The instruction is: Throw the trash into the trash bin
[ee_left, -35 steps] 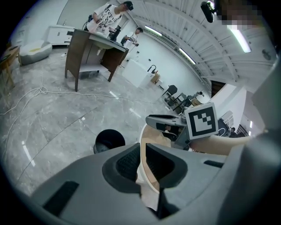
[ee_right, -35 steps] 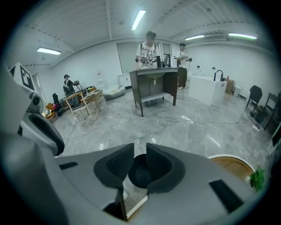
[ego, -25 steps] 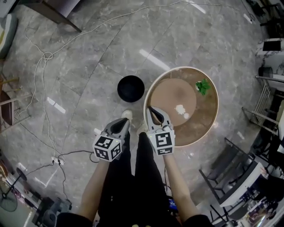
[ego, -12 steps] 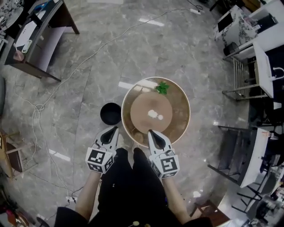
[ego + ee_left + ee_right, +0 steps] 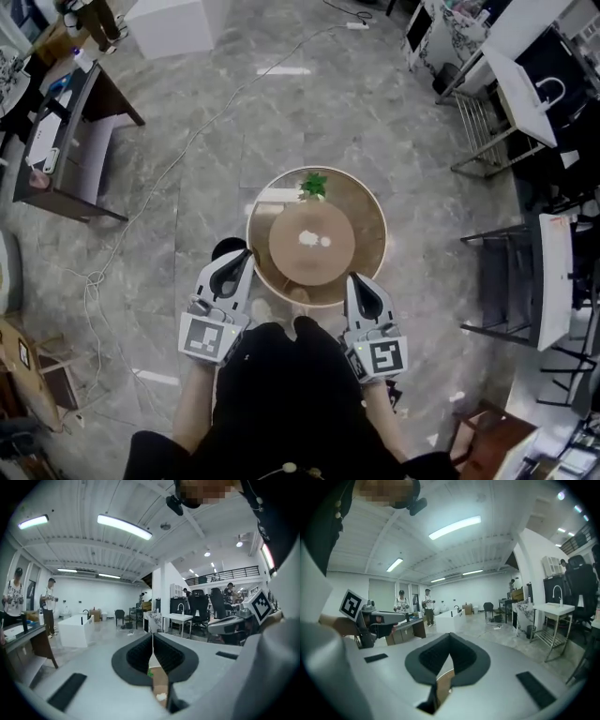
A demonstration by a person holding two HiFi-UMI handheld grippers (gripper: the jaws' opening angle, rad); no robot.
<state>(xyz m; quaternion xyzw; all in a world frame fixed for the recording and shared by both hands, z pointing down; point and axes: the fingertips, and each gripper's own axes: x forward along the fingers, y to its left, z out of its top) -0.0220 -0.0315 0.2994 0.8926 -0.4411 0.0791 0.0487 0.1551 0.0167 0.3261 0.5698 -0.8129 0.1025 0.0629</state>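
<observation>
Left gripper [image 5: 241,254], right gripper [image 5: 353,279] spread apart; trash bin [image 5: 221,249] faces up.

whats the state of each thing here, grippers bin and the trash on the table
left gripper: jaws shut, empty
right gripper: jaws shut, empty
trash bin: upright on the floor, open-topped, partly hidden by the left gripper
green trash: crumpled, lying near the round table's far rim, not binned
white trash: crumpled bits at the table's middle, not binned
</observation>
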